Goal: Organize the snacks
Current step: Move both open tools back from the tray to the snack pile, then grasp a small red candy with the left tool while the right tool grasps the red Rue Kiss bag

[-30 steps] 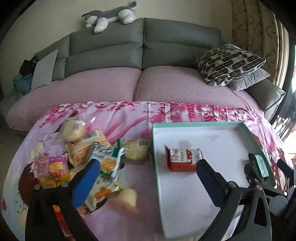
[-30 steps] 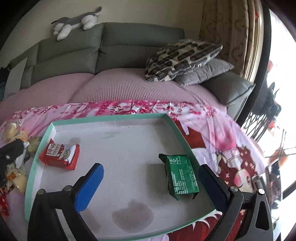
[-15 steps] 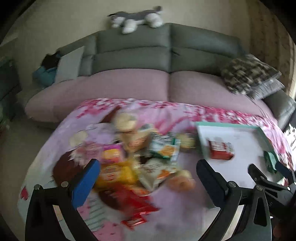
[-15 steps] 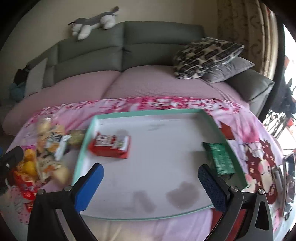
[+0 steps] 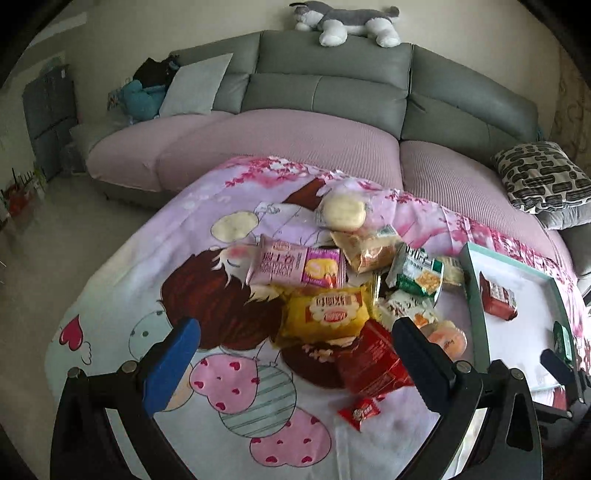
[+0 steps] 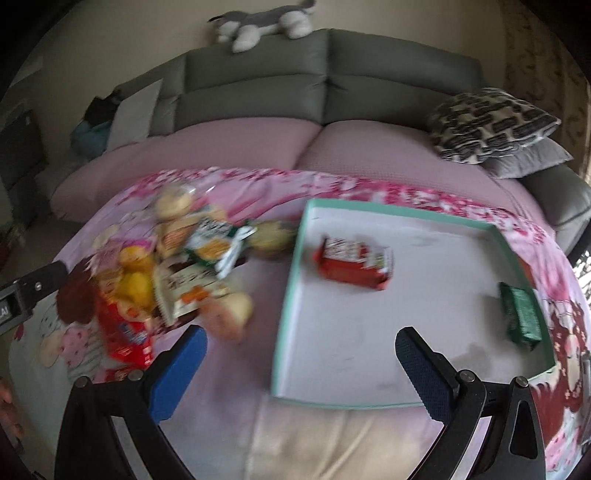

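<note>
Left hand-held gripper [image 5: 295, 341] spread wide, empty, poised above the near part of the snack pile [image 5: 354, 284], blue finger pads on either side of a yellow biscuit packet [image 5: 327, 314] and a red packet [image 5: 373, 358] without touching either. Right hand-held gripper [image 6: 301, 352] likewise wide apart and empty, left pad over the cloth near the pile, right pad over the near part of the tray [image 6: 291, 295]. Pile heaped on a table under a pink cartoon-print cloth [image 5: 184, 258], left of the tray: a pink packet [image 5: 295, 264] at the far left, a round pale bun in clear wrap [image 5: 343, 212] at the far end, a green-and-white packet [image 5: 417, 271] on the right side next to the tray, an orange jelly cup [image 5: 447, 338] just right of the left gripper's right pad, a small red sweet wrapper [image 5: 360, 411] lying apart on the near side. White tray with a teal rim on the right half of the table, two snacks inside: a red wafer packet [image 6: 352, 262] toward the far left corner, a green packet [image 6: 521, 317] against the right wall, well apart from each other. Right wrist view blurred over the pile, so labels unreadable there. Beyond the table, a grey sofa [image 5: 332, 85] with mauve seat covers, a plush husky [image 5: 347, 22] on top of its backrest, a black-and-cream patterned cushion [image 6: 487, 123] at the right end
</note>
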Motion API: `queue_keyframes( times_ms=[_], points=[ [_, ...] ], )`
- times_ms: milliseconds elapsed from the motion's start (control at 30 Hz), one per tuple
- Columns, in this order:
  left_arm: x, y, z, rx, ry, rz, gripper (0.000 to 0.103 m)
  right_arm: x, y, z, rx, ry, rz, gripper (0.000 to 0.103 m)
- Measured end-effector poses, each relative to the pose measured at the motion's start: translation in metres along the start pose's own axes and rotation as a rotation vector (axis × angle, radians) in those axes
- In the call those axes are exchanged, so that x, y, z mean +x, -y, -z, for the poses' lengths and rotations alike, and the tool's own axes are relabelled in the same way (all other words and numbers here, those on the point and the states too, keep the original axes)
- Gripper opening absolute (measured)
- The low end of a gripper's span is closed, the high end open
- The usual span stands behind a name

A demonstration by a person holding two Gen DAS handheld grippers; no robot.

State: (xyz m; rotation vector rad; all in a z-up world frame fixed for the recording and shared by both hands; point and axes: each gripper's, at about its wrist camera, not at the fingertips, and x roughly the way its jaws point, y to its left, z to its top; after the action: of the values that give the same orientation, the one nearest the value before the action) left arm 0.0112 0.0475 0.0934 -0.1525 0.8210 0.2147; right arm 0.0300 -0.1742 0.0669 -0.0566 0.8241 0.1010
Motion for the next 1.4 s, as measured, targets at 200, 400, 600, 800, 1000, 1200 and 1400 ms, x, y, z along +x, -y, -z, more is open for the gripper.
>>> queue_keyframes(
  times_ms=[200,400,600,800,1000,1200,1400],
  points=[
    [0.008,-0.005,0.015,0.01,-0.061,0.013,0.103,0.003,-0.016,0.009,-0.02,-0.031,-0.005,0.103],
    [0.023,-0.001,0.038,0.044,-0.147,0.033,0.103,0.004,-0.016,0.017,-0.006,-0.063,0.014,0.103],
    [0.041,0.011,0.053,0.071,-0.223,0.059,0.102,0.003,-0.014,0.023,0.005,-0.082,0.021,0.103],
    [0.054,0.023,0.059,0.086,-0.262,0.134,0.083,0.005,-0.014,0.023,0.0,-0.083,0.024,0.103],
    [0.058,0.036,0.061,0.119,-0.274,0.183,0.067,0.01,-0.012,0.021,0.004,-0.098,0.028,0.103],
    [0.062,0.046,0.064,0.178,-0.274,0.166,0.063,0.013,-0.01,0.022,0.011,-0.111,0.029,0.103],
    [0.063,0.058,0.07,0.275,-0.254,0.136,0.063,0.017,-0.011,0.023,0.009,-0.124,0.027,0.103]
  ],
)
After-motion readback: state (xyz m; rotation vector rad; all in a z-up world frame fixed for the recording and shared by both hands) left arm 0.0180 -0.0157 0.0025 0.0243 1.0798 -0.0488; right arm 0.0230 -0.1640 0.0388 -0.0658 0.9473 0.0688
